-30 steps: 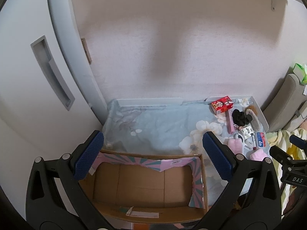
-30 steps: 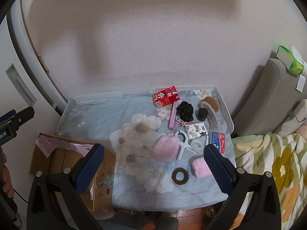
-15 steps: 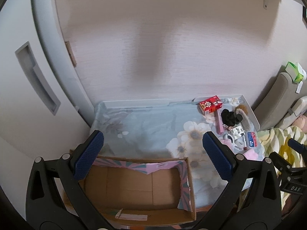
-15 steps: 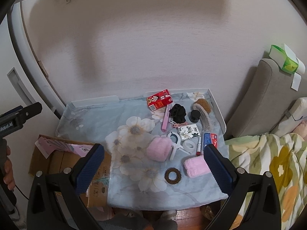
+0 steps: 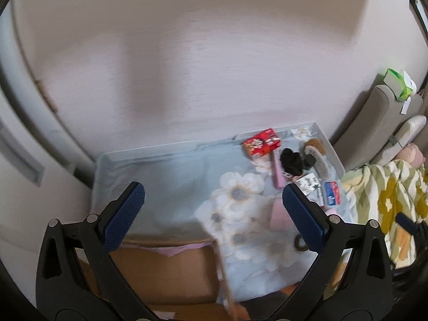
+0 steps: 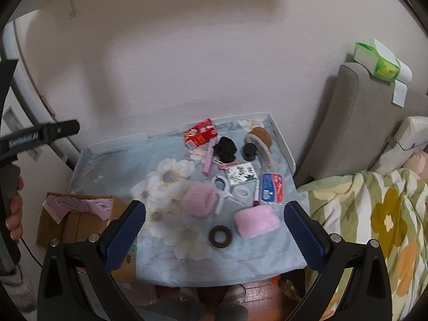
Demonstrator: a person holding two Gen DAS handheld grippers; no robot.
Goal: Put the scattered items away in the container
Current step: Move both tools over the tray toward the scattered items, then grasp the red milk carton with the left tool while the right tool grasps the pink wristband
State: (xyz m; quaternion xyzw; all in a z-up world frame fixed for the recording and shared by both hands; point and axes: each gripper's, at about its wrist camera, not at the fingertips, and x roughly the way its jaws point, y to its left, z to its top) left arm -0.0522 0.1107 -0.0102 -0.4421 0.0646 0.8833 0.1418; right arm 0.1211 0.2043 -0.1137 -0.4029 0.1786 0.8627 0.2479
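The open brown cardboard box (image 6: 77,219) sits left of the flower-print tray table (image 6: 112,171), its clutter untouched; your left gripper (image 5: 214,214) and right gripper (image 6: 214,230) hang released, so next reach for the nearest pink fluffy pouch (image 6: 255,220).

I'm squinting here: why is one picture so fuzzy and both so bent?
Left wrist view: motion blur smears the box and cloth. Right wrist view: sharp, the items readable. Both: fisheye lenses curve the wall and darken corners.
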